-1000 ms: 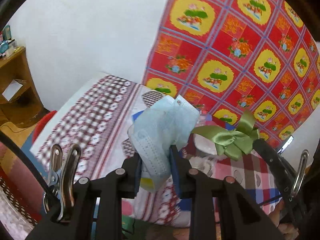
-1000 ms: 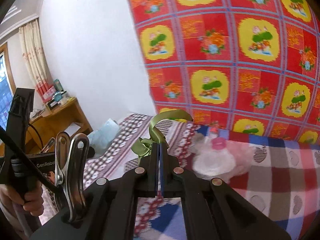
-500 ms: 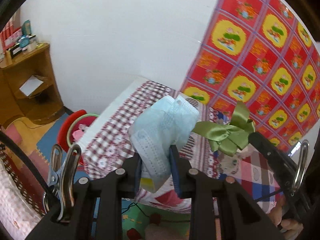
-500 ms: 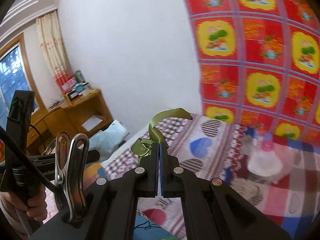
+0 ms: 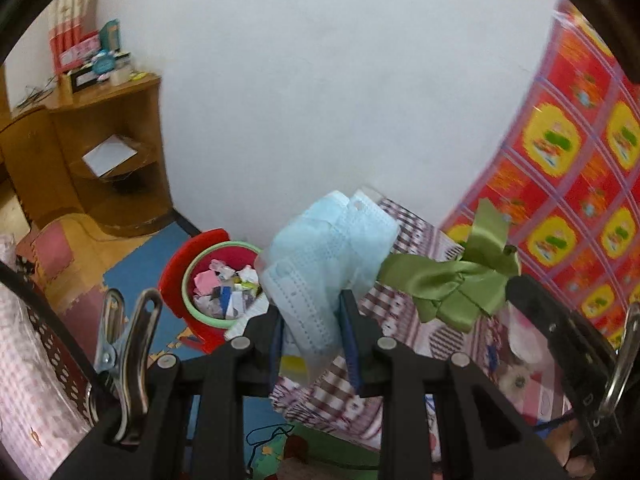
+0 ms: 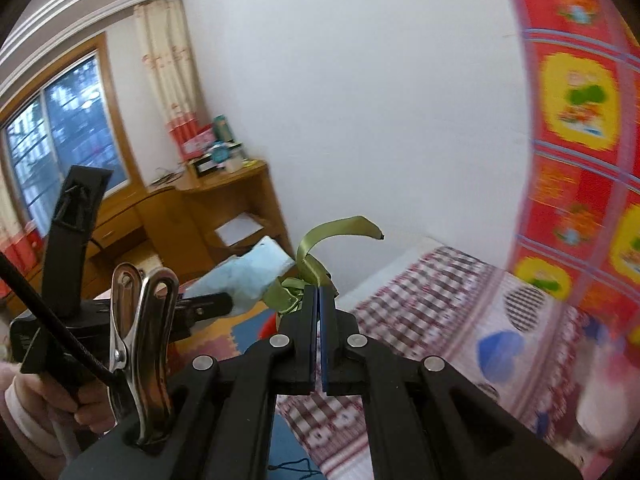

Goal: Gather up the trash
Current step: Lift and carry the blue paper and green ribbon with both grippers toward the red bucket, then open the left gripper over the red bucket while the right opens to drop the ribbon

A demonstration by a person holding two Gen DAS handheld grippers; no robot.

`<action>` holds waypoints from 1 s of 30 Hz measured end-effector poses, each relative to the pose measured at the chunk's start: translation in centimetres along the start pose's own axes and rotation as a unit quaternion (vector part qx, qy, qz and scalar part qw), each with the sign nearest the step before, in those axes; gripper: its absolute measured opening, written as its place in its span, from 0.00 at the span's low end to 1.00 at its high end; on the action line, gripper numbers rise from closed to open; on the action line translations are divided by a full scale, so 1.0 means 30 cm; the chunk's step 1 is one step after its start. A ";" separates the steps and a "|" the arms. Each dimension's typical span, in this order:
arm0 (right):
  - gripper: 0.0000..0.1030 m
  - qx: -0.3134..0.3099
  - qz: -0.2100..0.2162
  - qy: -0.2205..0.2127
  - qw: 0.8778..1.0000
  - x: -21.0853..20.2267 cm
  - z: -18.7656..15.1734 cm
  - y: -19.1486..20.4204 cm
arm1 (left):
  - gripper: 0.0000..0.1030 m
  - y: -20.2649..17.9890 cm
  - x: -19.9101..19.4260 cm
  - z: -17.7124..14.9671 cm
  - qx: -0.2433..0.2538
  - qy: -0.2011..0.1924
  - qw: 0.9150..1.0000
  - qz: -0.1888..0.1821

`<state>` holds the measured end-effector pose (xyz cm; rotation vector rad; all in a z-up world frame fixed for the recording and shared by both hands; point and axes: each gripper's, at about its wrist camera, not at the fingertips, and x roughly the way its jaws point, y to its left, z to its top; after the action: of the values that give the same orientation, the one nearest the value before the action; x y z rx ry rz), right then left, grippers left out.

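My view is taking in a wooden desk (image 5: 100,152) at ten o'clock, a checked bedspread (image 6: 432,312) and a red patterned hanging (image 5: 580,184) at three o'clock.

Both grippers are black, with silver rivets, blue-lined jaws, a steel clip (image 6: 140,356); a white sleeve (image 6: 18,412) shows.

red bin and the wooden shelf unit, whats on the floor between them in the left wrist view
Only bare floor: blue foam mat beside the red bin, then wood flooring up to the wooden shelf unit. Nothing lies on that stretch, as the left wrist view shows.
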<state>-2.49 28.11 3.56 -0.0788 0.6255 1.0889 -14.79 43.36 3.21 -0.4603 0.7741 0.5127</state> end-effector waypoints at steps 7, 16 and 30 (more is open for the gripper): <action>0.02 -0.011 0.047 0.033 0.998 0.177 0.068 0.038 | 0.26 0.136 0.045 0.055 -0.044 0.001 0.999 0.030; 0.02 -0.004 0.055 0.062 0.997 0.431 0.131 0.097 | 0.26 0.316 0.139 0.128 -0.078 0.012 0.996 0.050; 0.02 0.039 -0.033 0.138 0.989 0.871 0.117 0.162 | 0.26 0.584 0.503 0.205 -0.076 0.092 0.993 -0.003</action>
<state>3.02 52.64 -5.73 -0.1826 0.9081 0.9966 -12.67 64.51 -7.77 -0.6581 0.9144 0.5309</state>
